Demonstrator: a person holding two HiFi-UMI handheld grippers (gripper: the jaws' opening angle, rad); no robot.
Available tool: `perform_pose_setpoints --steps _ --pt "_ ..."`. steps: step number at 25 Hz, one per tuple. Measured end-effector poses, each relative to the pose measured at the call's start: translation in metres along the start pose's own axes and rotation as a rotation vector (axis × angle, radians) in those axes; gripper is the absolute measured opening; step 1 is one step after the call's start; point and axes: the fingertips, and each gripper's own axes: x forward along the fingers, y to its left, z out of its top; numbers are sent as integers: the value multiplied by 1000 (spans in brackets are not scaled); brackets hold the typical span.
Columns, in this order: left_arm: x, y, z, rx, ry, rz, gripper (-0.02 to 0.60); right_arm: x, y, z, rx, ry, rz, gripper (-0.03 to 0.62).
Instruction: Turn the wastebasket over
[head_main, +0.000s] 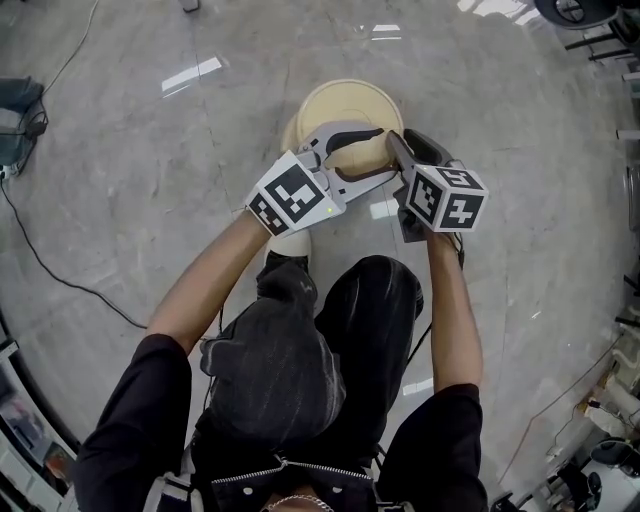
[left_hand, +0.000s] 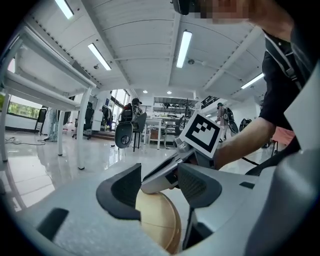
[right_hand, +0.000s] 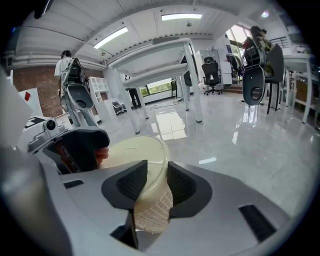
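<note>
The wastebasket (head_main: 345, 108) has its mesh wall between the right gripper's (right_hand: 156, 176) spread jaws and its rim just below the left gripper's (left_hand: 159, 181) parted jaws; neither clamps it. It looks light, thin and springy, so pinch the rim gently.

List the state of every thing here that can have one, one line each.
wastebasket: upside down, closed base facing up; whether it rests on the floor cannot be told.
left gripper: open, jaws apart over the wastebasket's edge.
right gripper: open, jaws astride the wastebasket's mesh wall at the base edge.
</note>
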Motion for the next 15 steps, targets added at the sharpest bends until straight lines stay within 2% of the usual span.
perform_pose_setpoints --steps 7,10,13,15 --pt "0 1 -1 -5 6 2 221 2 1 1 -9 2 13 129" --pt "-5 2 3 -4 -17 7 221 1 3 3 -28 -11 17 129" --pt "-23 7 17 33 -73 51 214 -9 5 17 -55 -100 11 91" --pt "-38 18 22 44 -91 89 177 -17 11 29 -72 -164 27 64"
